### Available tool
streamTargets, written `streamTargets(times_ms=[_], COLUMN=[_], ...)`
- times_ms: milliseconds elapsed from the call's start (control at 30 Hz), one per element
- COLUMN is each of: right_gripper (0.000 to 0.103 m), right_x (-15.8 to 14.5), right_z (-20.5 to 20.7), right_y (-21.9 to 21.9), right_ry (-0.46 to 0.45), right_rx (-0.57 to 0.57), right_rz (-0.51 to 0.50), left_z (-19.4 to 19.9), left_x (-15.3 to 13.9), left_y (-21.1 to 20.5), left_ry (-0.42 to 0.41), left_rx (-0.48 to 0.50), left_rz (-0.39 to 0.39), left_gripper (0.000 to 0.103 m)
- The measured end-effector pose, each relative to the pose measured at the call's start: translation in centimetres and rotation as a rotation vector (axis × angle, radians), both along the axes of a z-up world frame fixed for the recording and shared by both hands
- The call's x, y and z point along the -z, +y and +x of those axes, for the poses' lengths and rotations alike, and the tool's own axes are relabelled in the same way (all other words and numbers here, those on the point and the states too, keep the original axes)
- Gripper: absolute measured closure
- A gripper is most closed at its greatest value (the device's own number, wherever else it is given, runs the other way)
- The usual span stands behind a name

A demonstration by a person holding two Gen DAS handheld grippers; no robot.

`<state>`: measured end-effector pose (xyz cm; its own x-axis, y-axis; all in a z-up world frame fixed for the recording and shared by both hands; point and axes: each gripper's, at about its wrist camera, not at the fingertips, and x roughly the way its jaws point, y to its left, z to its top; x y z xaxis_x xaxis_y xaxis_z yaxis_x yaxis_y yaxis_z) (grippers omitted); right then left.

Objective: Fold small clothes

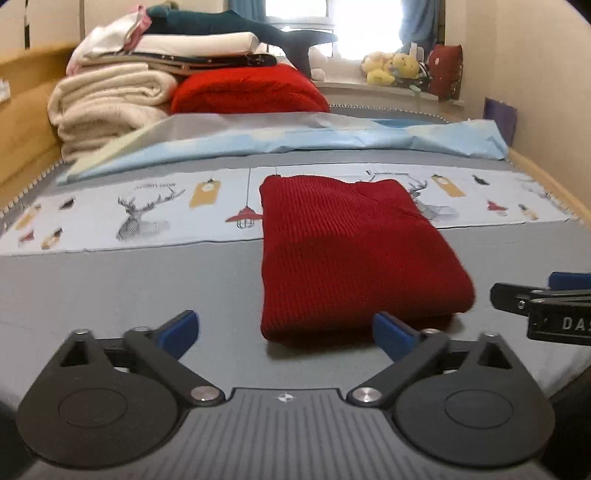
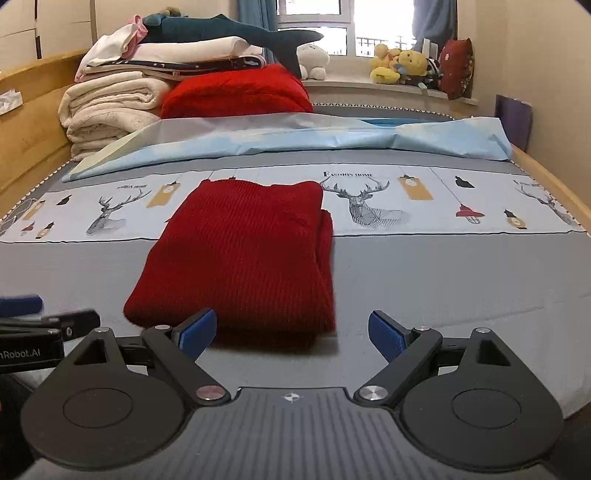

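Observation:
A red knitted garment (image 1: pixel 351 251) lies folded into a rectangle on the grey bed cover (image 1: pixel 129 288). It also shows in the right wrist view (image 2: pixel 243 258). My left gripper (image 1: pixel 286 334) is open and empty, just short of the garment's near edge. My right gripper (image 2: pixel 291 334) is open and empty, also at the near edge, with the garment's right corner between its fingers' line. The right gripper shows at the right edge of the left wrist view (image 1: pixel 546 299). The left gripper shows at the left edge of the right wrist view (image 2: pixel 44 321).
A stack of folded blankets (image 2: pixel 110 103), a red folded blanket (image 2: pixel 236 92) and a teal plush shark (image 2: pixel 229 33) sit at the far left. A light blue sheet (image 2: pixel 295 144) lies across the bed. Plush toys (image 2: pixel 402 66) line the windowsill. Wooden bed rails run along both sides.

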<state>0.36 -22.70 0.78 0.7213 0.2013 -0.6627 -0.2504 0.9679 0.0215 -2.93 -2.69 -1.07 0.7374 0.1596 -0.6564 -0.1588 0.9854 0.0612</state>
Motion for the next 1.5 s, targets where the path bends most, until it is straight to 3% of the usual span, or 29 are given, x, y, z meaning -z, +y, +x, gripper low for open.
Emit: streamTargets(times_ms=[133,200,300,633,1500], right_gripper=[0.013,0.013,0.001,0.001,0.001], right_x=[0.7,1.0,1.1,1.3,1.0], right_z=[0.5,0.6,0.9,1.4,1.1], right_y=[0.1,0.2,0.3,1.0,2.3], right_ry=[0.011,0.017,0.012,-0.003,-0.041], right_rx=[0.015,0.007,-0.002,-0.004,-0.05], right_rz=[-0.003,0.001,0.031,0.023,0.005], left_z=[0.8,0.9,1.3,1.7,1.7], left_x=[0.3,0.1,0.5,0.9,1.4], left_y=[0.1,-0.1,0.0,1.3,1.0], left_ry=[0.018,0.01,0.014,0.025,0.026], left_rx=[-0.008,-0.006,-0.016,-0.065,-0.053], left_rz=[-0.072,-0.063,-0.06,-0.085,-0.08], left_gripper=[0.001,0.001,0.001,0.001,0.001])
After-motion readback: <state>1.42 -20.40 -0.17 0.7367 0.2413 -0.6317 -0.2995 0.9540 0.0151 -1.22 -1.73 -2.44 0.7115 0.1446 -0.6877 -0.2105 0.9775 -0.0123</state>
